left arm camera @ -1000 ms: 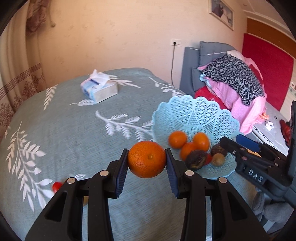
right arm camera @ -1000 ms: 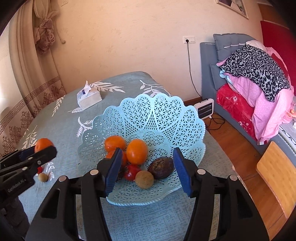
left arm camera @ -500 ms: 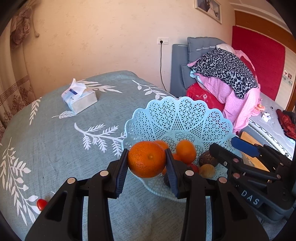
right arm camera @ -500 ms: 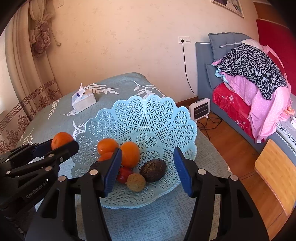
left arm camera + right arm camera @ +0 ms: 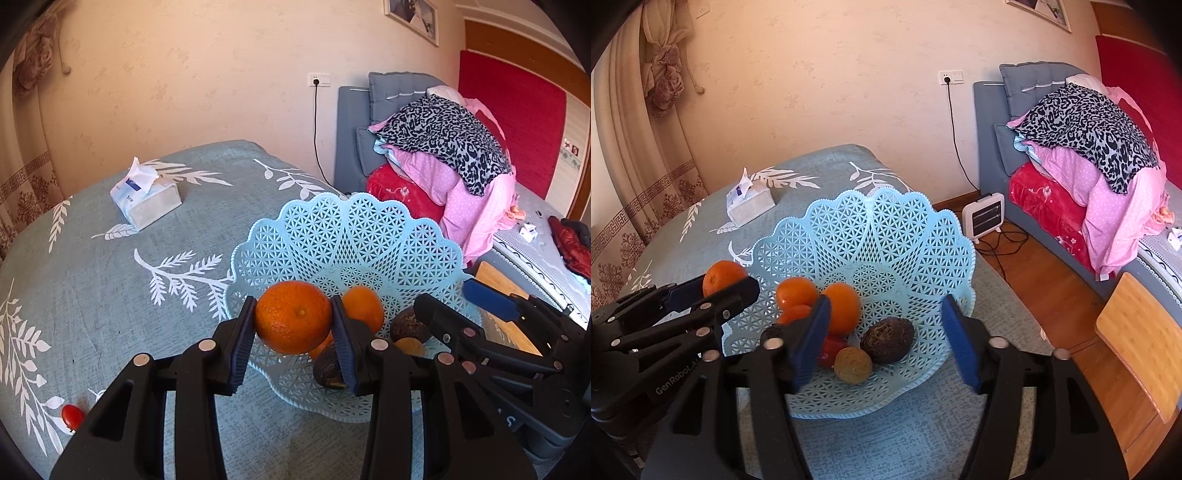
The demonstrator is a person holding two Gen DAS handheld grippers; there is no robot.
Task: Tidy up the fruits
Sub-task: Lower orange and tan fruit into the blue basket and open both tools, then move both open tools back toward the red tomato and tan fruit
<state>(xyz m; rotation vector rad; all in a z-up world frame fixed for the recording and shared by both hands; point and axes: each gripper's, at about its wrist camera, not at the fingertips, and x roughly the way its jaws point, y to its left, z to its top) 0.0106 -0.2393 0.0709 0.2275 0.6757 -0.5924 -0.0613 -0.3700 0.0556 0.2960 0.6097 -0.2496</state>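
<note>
While the left gripper [image 5: 293,326] holds the orange [image 5: 293,316] clamped between its jaws, the fruit hangs at the near left rim of the blue basket [image 5: 347,236], not yet over the centre.

Left to right on the bench [image 5: 110,280]: a small red fruit [image 5: 72,416] lies loose at the near left, a tissue pack [image 5: 146,197] sits far back, then the basket, already holding two oranges [image 5: 816,299], a dark fruit [image 5: 886,340], a brown round one [image 5: 852,365] and something red.

Right gripper [image 5: 886,341] hovers over the basket's near side, jaws wide, holding nothing.

Risks, as I judge them: released here, the orange could strike the scalloped rim and roll off across the cloth. The light basket might tip. The two grippers sit close; a sideways move could knock them together.

Open room lies in the basket's right half and back wall. The bench edge falls away just right of the basket, wooden floor [image 5: 1034,266] below.
</note>
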